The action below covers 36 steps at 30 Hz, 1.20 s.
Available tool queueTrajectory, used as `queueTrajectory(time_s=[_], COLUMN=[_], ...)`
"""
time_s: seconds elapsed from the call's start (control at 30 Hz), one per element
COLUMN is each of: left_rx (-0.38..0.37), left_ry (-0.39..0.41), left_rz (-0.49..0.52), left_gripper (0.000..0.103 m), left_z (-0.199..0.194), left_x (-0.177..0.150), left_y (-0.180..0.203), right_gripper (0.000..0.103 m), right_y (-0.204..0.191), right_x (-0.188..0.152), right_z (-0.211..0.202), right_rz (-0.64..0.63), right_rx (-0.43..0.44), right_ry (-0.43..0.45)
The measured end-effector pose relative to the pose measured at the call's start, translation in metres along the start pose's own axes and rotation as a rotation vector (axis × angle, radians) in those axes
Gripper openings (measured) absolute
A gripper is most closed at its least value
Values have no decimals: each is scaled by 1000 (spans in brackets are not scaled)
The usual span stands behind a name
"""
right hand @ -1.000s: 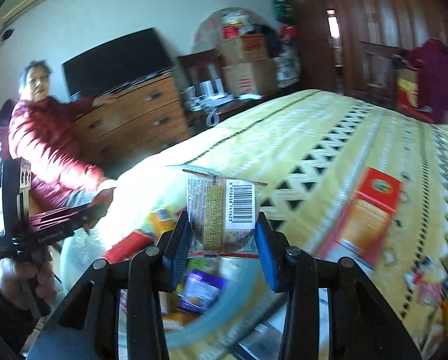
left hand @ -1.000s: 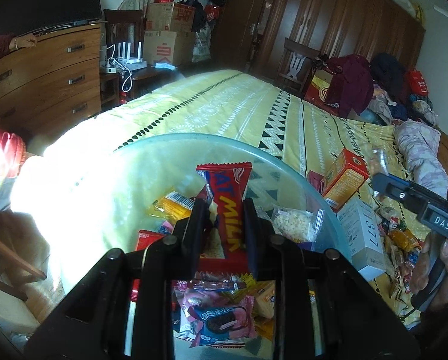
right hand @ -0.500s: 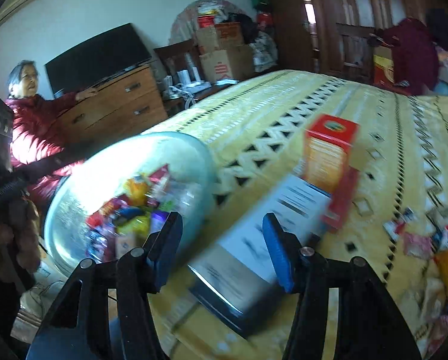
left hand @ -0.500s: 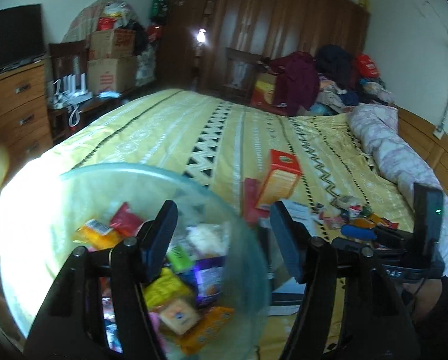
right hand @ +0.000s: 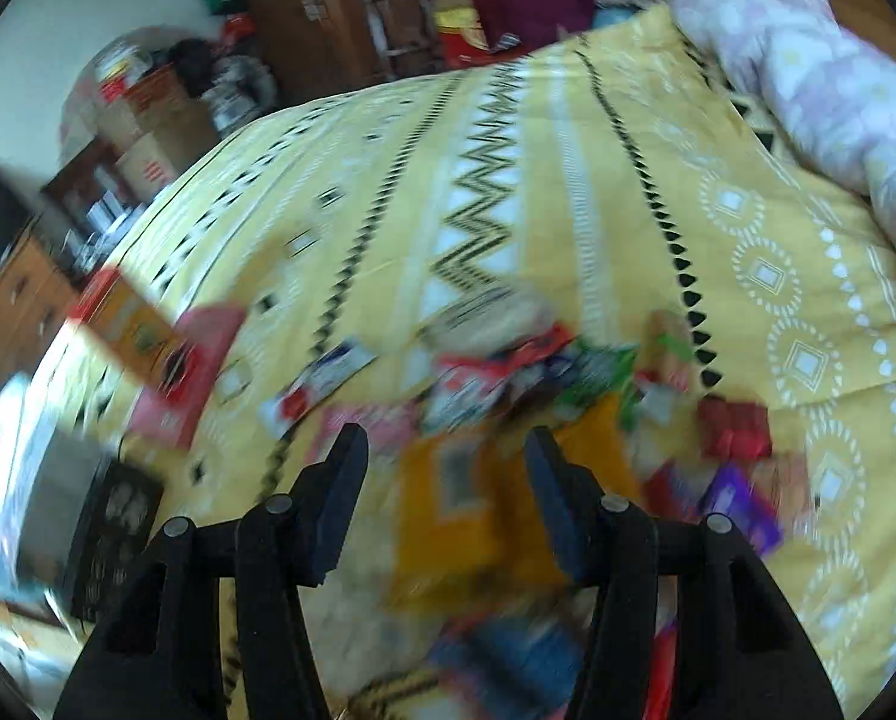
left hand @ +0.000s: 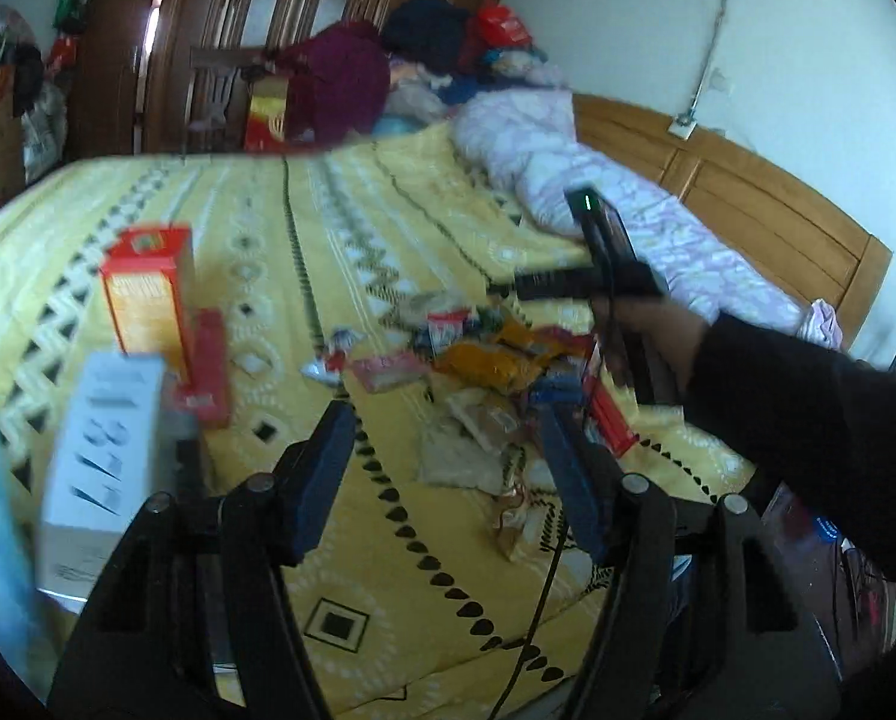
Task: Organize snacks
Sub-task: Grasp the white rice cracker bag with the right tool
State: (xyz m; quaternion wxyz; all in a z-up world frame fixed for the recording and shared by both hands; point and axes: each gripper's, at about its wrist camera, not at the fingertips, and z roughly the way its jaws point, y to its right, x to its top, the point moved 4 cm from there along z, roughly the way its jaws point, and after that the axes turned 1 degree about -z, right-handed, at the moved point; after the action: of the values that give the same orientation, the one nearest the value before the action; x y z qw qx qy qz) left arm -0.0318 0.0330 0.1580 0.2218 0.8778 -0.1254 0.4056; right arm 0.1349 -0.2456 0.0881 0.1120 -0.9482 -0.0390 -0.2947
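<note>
Bowl gone from view; snack pile (left hand: 496, 360) btwn boxes (left hand: 147, 300) & quilt (left hand: 598, 192).

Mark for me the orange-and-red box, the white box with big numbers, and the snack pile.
orange-and-red box (left hand: 147, 294), left wrist view, on its orange front face.
white box (left hand: 108, 450), left wrist view, on the printed numbers.
snack pile (left hand: 496, 360), left wrist view, on an orange packet near the middle.

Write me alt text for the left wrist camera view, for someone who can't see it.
The left gripper hangs open and empty over a yellow patterned bedspread, facing a loose pile of snack packets. On the right, a hand in a dark sleeve holds the right gripper above the pile; an orange box and a white box stand at the left.
</note>
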Motion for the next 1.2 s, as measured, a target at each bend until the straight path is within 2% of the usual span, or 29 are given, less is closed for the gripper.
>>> queueTrajectory(time_s=[0.1,0.27,0.33,0.43,0.5,0.57,0.63,0.7,0.77,0.93,1.03,1.13,1.2], left_rx=[-9,-19,-18,-16,-18,-10,1,7,9,17,23,29,26], left_ry=[-54,-104,-123,-158,-165,-162,-159,-158,-160,-164,-162,-159,-160], left_rz=[-43,-43,-38,-63,-86,-87,-86,-90,-107,-139,-136,-153,-170], left_gripper=[65,65,65,65,65,65,65,65,66,66,67,68,68], left_z=[29,52,54,60,59,55,47,40,33,18,12,10,11], left_x=[-15,-30,-36,-43,-44,-45,-47,-49,-51,-58,-62,-66,-69], left_y=[-8,-3,-2,-6,-10,-14,-16,-16,-17,-16,-13,-14,-15], right_gripper=[59,59,60,67,70,71,71,71,70,67,68,73,75], right_y=[34,47,49,35,8,-18,-47,-79,-110,-174,-185,-170,-153], right_x=[45,85,88,70,52,34,10,-17,-44,-114,-137,-133,-123], right_z=[47,136,167,198,202,196,183,167,148,87,47,9,-4], right_rz=[57,-12,-14,34,-41,-113,-162,-291,-399,-611,-673,-637,-570], right_rx=[-1,-45,-32,81,107,123,184,175,177,256,239,211,176], right_ry=[-55,-183,-235,-339,-381,-404,-447,-476,-479,-463,-382,-259,-221])
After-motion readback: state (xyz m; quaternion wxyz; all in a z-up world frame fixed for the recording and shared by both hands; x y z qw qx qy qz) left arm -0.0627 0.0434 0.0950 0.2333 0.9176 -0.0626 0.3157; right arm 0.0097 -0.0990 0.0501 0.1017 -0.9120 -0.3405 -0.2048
